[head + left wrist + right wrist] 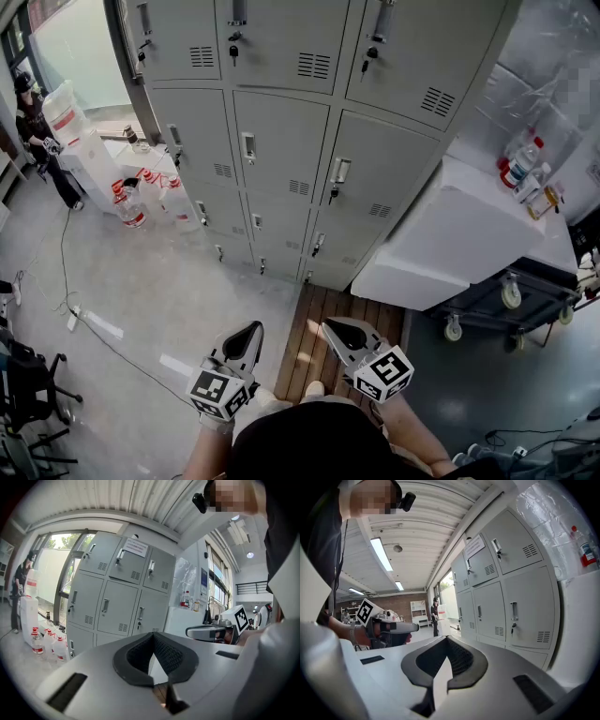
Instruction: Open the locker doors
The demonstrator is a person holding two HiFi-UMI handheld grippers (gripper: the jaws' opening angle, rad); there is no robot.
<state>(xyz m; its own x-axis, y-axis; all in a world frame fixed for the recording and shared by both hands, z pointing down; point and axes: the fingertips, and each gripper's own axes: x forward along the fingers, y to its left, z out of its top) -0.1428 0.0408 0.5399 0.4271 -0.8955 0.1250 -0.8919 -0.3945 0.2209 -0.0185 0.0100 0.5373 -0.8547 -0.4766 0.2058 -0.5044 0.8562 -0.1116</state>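
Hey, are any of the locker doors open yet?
All shut. Every locker door in the head view lies flush with its neighbours, none swung out.

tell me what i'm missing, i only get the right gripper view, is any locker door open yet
Observer: No. The head view shows every door of the lockers shut, down to the bottom row.
Operator: what's the left one doing
Observer: The left hand-held gripper has its jaws together with nothing between them, as its own view shows.
Operator: anything on the floor i should know about
Observer: A cluster of water bottles stands on the floor by the lockers' left end in the head view.
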